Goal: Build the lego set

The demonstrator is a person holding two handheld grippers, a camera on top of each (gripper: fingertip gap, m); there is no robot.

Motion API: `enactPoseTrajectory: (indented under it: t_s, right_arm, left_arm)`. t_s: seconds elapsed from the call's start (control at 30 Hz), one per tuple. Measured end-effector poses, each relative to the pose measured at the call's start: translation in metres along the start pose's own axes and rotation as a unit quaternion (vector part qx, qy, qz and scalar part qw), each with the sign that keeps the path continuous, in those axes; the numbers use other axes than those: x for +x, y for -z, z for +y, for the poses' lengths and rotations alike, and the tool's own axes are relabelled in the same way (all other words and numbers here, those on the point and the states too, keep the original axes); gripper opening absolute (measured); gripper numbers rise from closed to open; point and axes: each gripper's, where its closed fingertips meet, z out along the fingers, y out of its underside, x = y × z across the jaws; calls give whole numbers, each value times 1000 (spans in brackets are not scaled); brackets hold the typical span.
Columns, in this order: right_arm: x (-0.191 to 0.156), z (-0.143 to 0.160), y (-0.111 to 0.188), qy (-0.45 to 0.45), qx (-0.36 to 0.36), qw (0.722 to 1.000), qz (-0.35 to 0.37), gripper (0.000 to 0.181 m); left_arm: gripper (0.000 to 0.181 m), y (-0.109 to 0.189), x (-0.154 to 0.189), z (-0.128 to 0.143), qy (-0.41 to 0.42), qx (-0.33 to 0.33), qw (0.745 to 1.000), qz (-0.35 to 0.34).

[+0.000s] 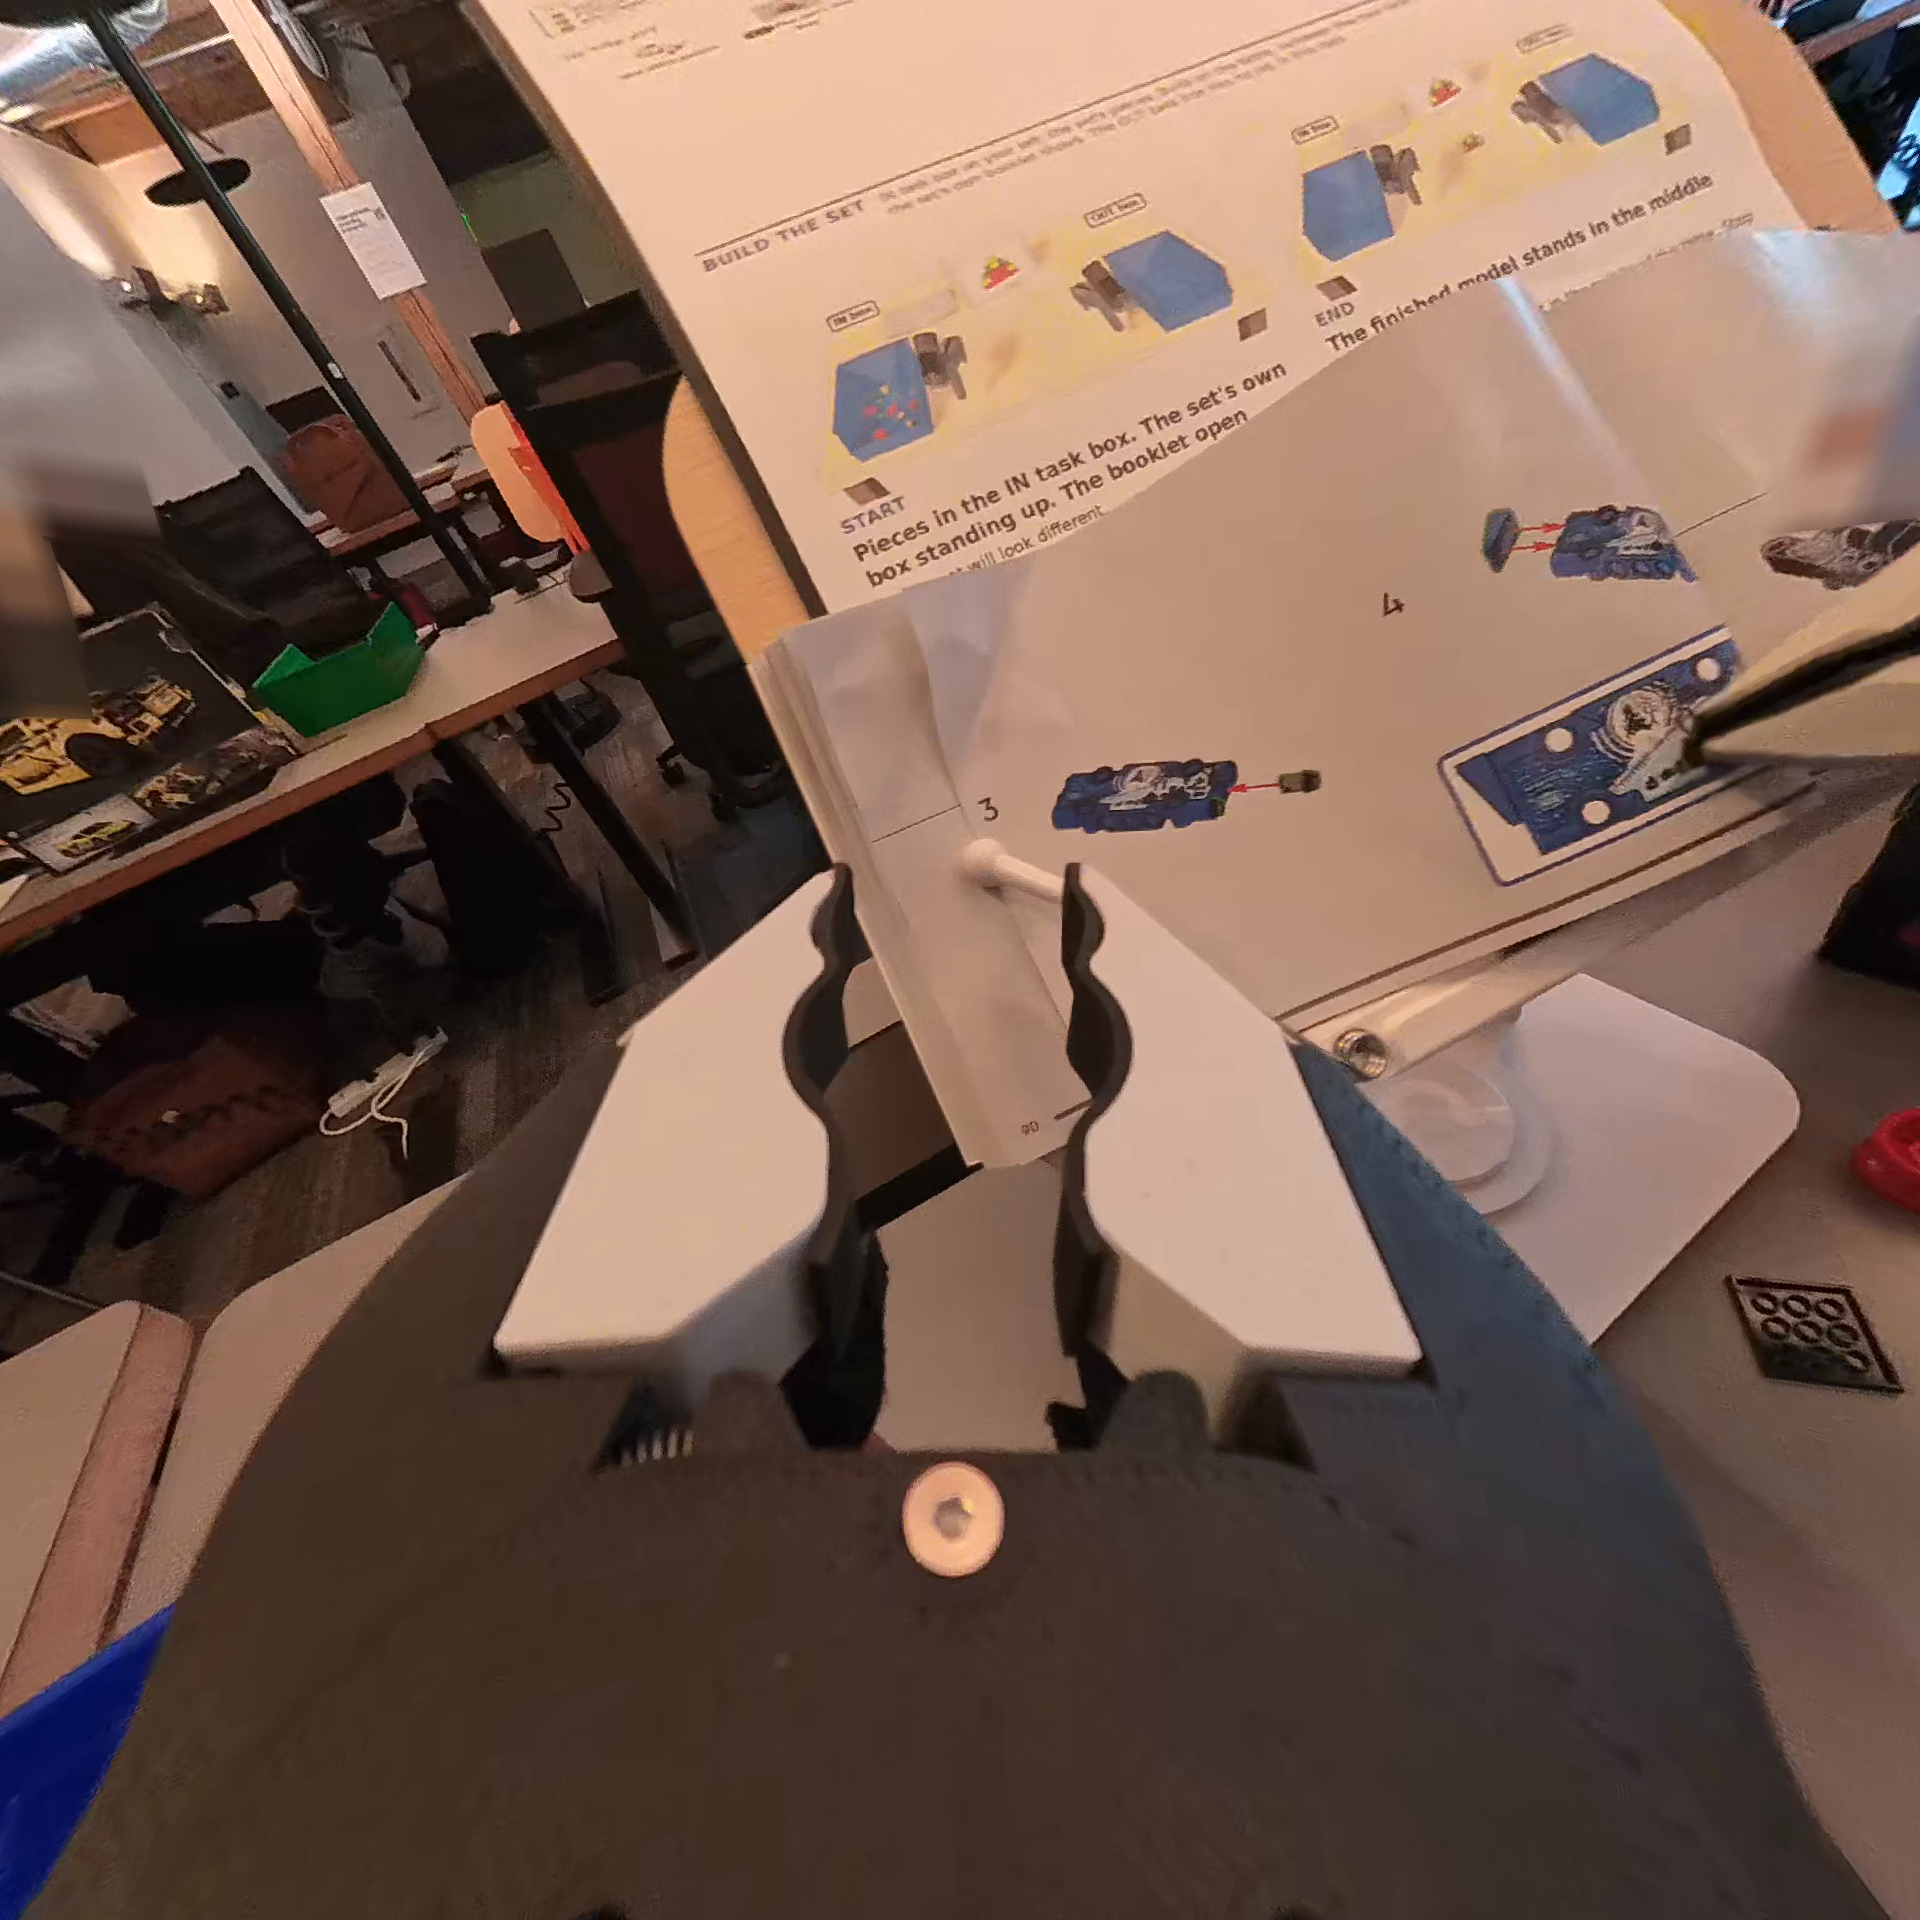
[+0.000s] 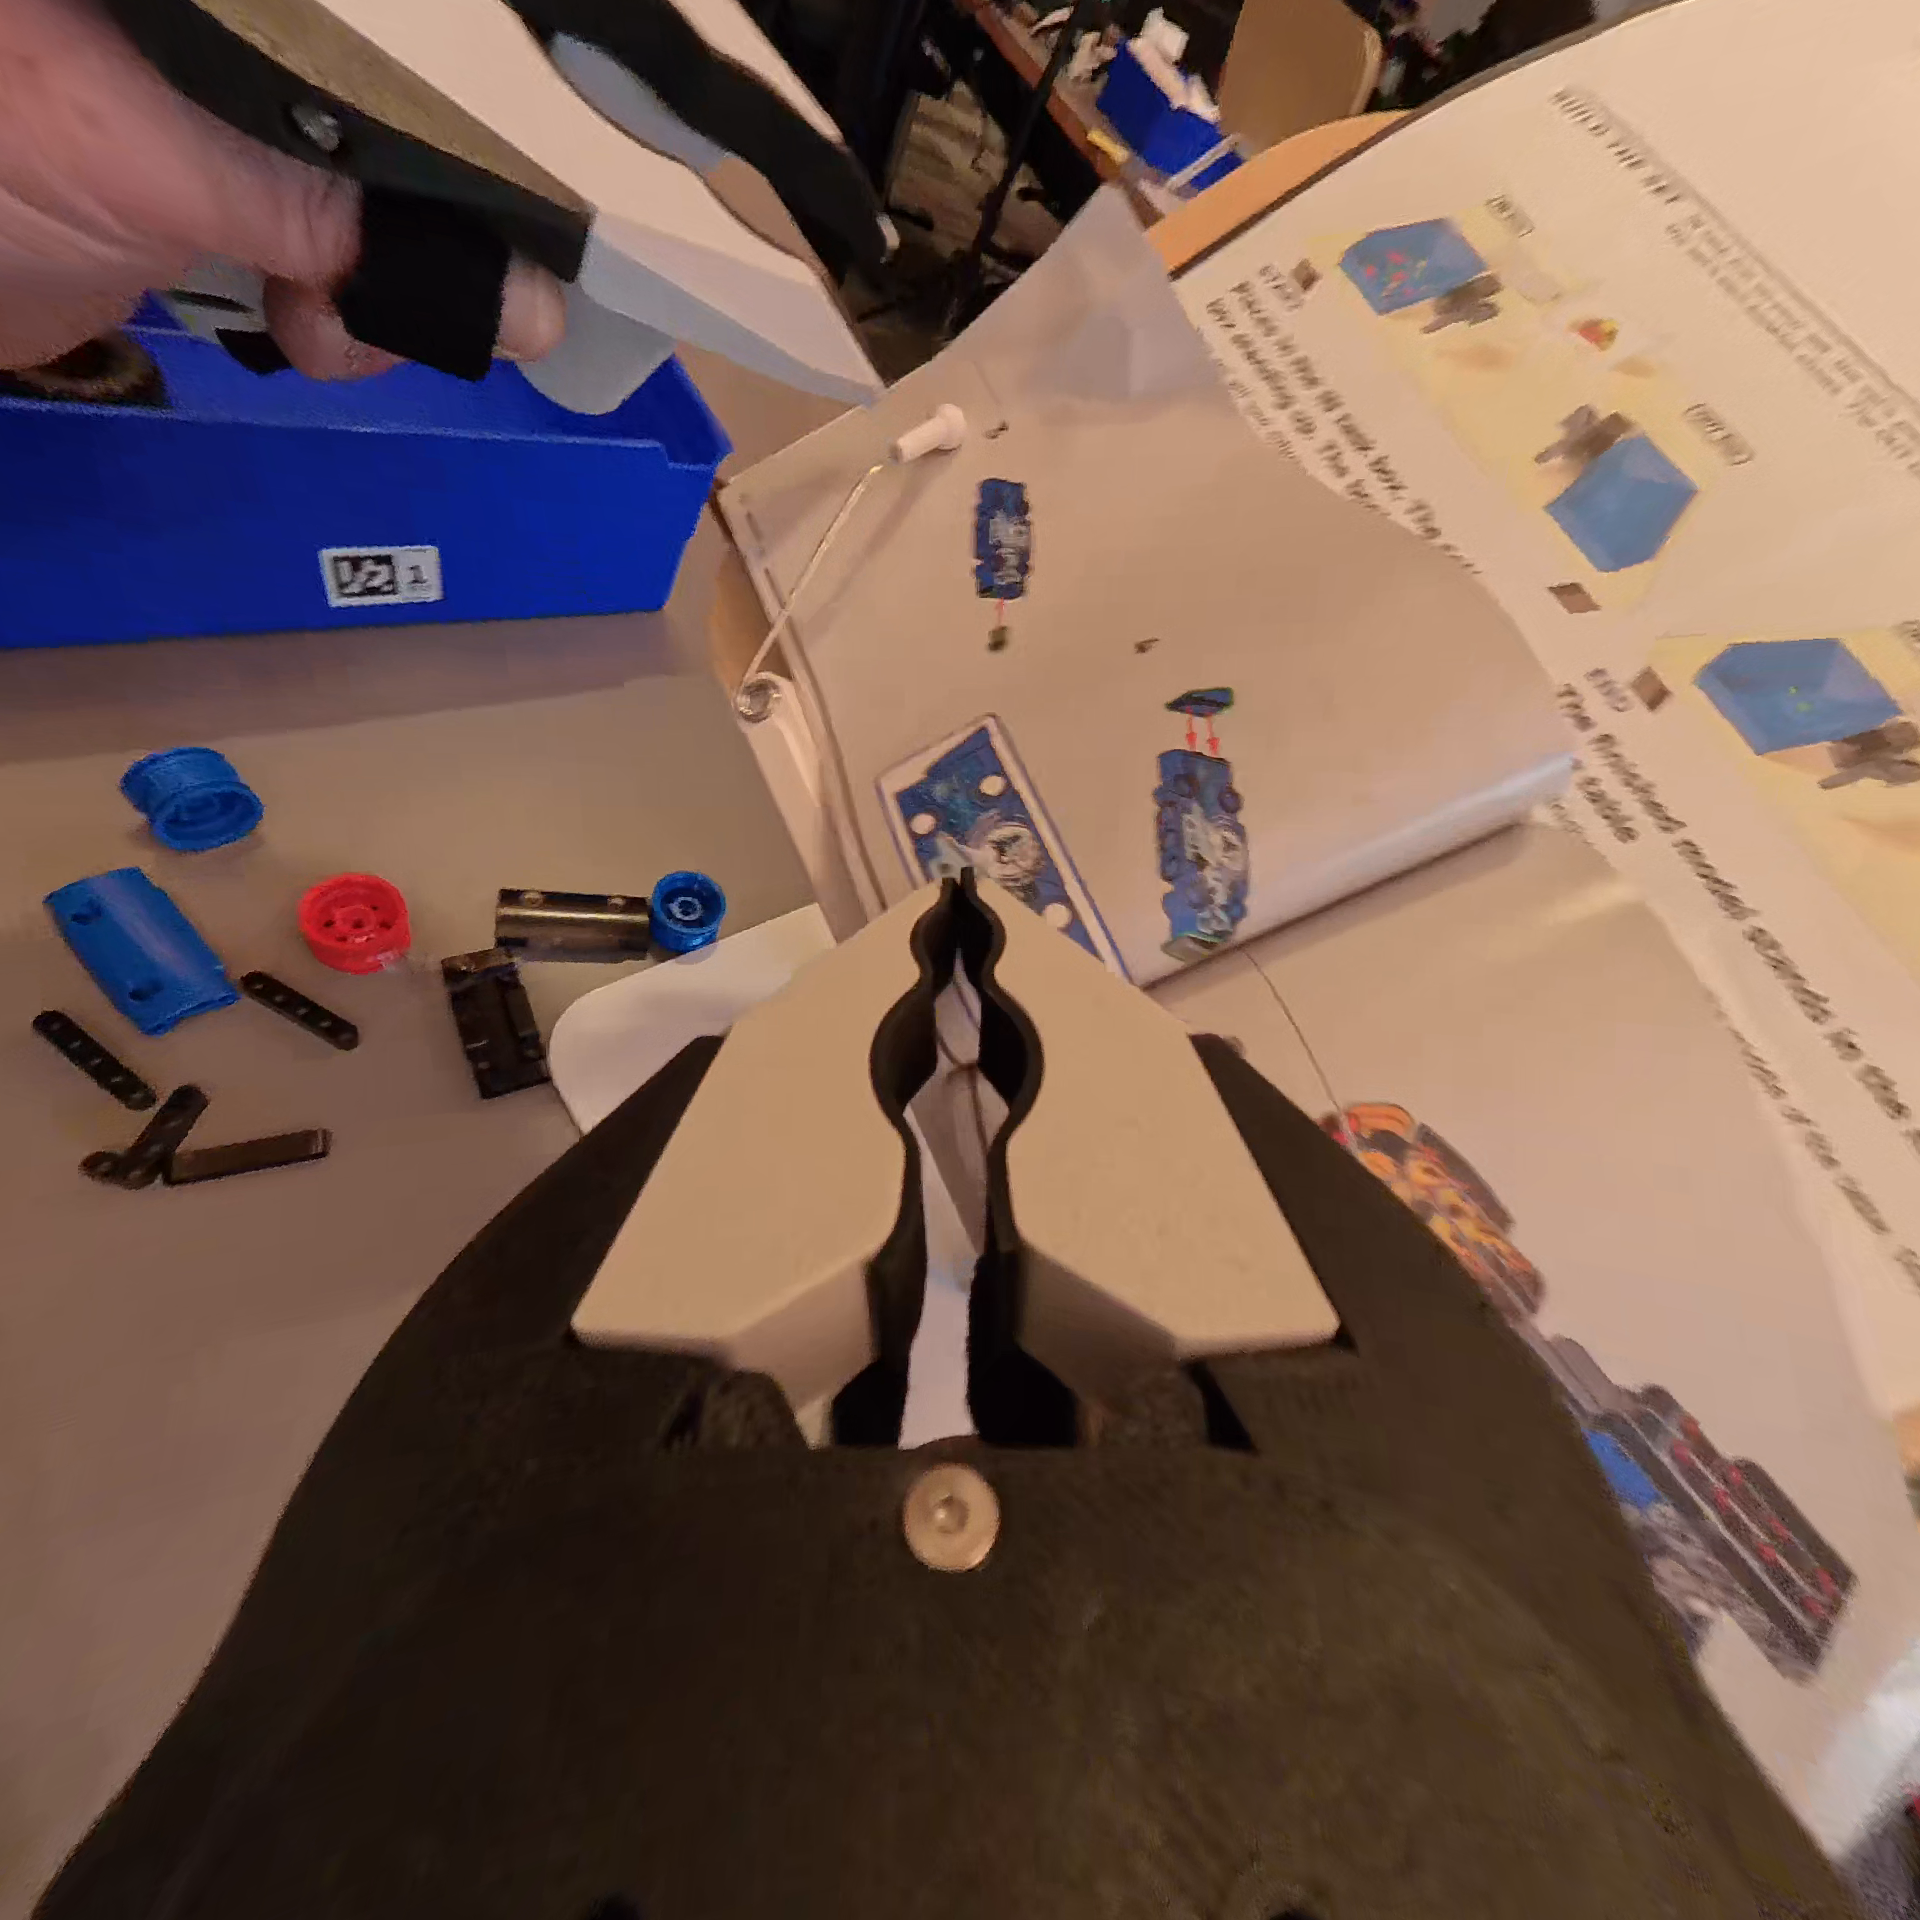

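Observation:
The instruction booklet (image 1: 1299, 675) stands open on a white stand (image 1: 1662, 1143). My left gripper (image 1: 958, 888) is open, its fingers astride the booklet's left page edge by a white holder pin (image 1: 982, 862). My right gripper (image 2: 956, 883) is shut on a booklet page (image 2: 1195, 623) at its lower edge. Its tip shows in the left wrist view (image 1: 1704, 740). A hand holds the left gripper (image 2: 727, 343) at the booklet's corner. Loose pieces lie on the table: blue wheels (image 2: 192, 798) (image 2: 686, 910), a red wheel (image 2: 353, 923), a blue curved piece (image 2: 140, 951), black bricks (image 2: 494, 1023) and black beams (image 2: 299, 1010).
A blue bin (image 2: 343, 520) stands left of the booklet. A large printed task sheet (image 1: 1039, 312) stands behind the booklet. A black plate (image 1: 1813, 1345) and a red wheel (image 1: 1896, 1158) lie right of the stand. Other tables and a green bin (image 1: 343, 675) are far off. The red wheel (image 2: 353, 923) is about equally far from each gripper, around 25 cm. Left tips and right tips are each some 30 cm from the blue curved piece (image 2: 140, 951).

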Motion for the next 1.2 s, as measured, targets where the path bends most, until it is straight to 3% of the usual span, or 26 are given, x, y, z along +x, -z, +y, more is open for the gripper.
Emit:
enactPoseTrajectory:
  t_s: [0.13,0.4,0.77,0.9,1.0,1.2]
  right_arm:
    - [14,4,5,-7,1,999,37,0]
    - [9,11,-12,10,-24,999,28,0]
    - [8,10,-8,8,-17,999,27,0]
    - [13,10,8,-5,0,1000,30,0]
    - [36,14,32,-18,9,998,59,1]
    - [107,45,82,-81,-11,990,117,39]
  left_arm:
    - [38,0,2,-1,2,1,1000,6]
    - [41,-6,14,2,-14,-13,1000,20]
    - [53,-14,33,-9,-18,13,999,40]
    - [58,-26,55,-8,-64,-2,997,39]
    - [59,-37,61,0,-94,-25,995,17]
    - [58,-37,57,1,-92,-29,995,0]
